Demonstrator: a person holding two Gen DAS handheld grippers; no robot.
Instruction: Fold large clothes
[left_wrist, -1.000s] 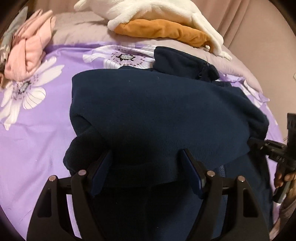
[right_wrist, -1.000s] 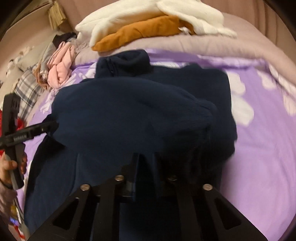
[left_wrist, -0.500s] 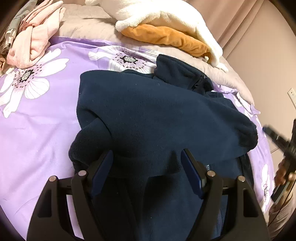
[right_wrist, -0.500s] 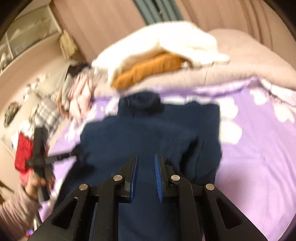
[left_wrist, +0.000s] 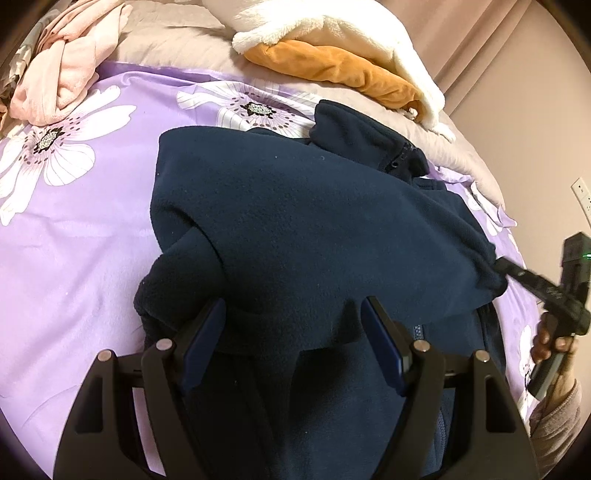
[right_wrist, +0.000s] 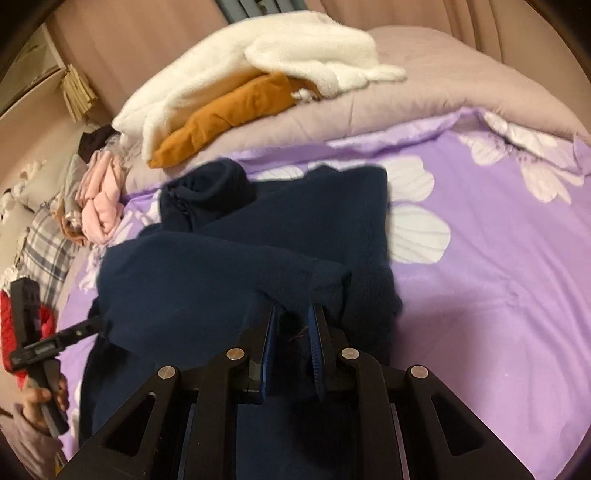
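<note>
A navy fleece jacket (left_wrist: 314, 229) lies on the purple flowered bedspread (left_wrist: 74, 229), a sleeve folded across its body, collar toward the pillows. My left gripper (left_wrist: 293, 314) is open and empty, its fingers straddling the near edge of the folded sleeve. My right gripper (right_wrist: 293, 317) hovers just over the jacket (right_wrist: 240, 266), its jaws a narrow gap apart with nothing between them. The right gripper also shows in the left wrist view (left_wrist: 506, 267), its tip at the sleeve cuff. The left gripper shows at the left of the right wrist view (right_wrist: 88, 326), at the other sleeve edge.
White and orange plush garments (left_wrist: 332, 51) are piled on the grey duvet (right_wrist: 443, 85) at the bed's head. A pink garment (left_wrist: 66, 62) lies at the far left. A plaid cloth (right_wrist: 44, 251) and a red item (right_wrist: 7, 325) sit off the bed's left side.
My right gripper let go of the jacket, lifted away with its jaws slightly apart, then came back down near the sleeve. The left gripper stayed open over the folded sleeve.
</note>
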